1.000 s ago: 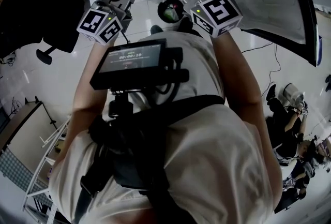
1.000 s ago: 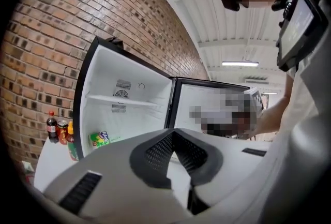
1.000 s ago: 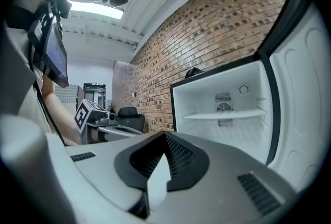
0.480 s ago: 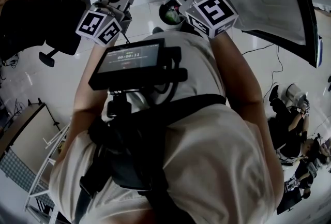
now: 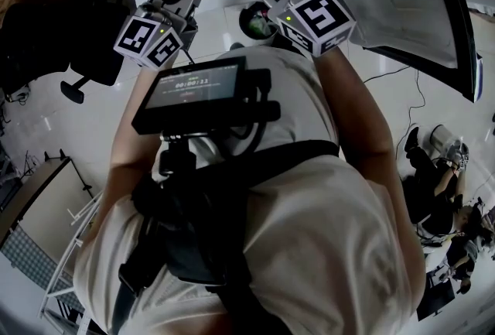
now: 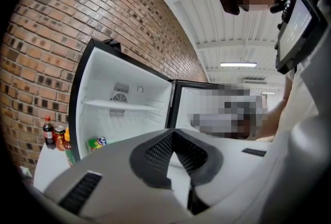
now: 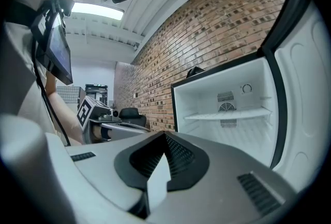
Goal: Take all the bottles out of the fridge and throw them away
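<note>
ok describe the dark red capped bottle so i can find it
Find the open white fridge against the brick wall. Just left of it stands a cluster of drinks. The dark red-capped bottle is the leftmost, near-black beside an orange bottle.

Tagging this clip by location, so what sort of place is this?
Probably a lab or workshop in an industrial building, not a home kitchen: a bare brick wall, a ribbed white ceiling with strip lights, and an office chair.

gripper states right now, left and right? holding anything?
Left gripper: closed, holding nothing.
Right gripper: closed, holding nothing.
</note>
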Available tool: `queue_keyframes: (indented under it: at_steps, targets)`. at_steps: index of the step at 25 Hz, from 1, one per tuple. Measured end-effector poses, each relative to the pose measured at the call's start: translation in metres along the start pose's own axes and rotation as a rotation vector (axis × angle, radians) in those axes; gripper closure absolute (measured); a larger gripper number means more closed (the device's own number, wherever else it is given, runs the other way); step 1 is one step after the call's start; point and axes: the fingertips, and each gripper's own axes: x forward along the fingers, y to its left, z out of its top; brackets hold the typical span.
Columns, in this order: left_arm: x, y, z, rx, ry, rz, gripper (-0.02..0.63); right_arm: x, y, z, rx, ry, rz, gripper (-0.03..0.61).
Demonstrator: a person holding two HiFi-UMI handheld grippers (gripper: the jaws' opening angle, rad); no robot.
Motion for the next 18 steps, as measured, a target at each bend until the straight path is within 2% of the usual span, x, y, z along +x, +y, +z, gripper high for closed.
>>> queue_keyframes:
  at_steps: [4, 8, 18]
  targets:
    - [0.001, -0.001, 0.002, 0.008, -0.004, -0.001, 0.603, -0.001, -0.001, 0.000, -0.007, 0.003, -0.003, 0.586]
    - [0.012, 0.001, 0.005, -0.016, -0.033, 0.008, 0.601, -0.005, -0.013, -0.003, 0.000, 0.001, -0.004, 0.586]
    - [0.041, 0.000, -0.006, -0.025, 0.000, 0.024, 0.601, -0.018, -0.040, -0.015, 0.032, -0.003, -0.015, 0.586]
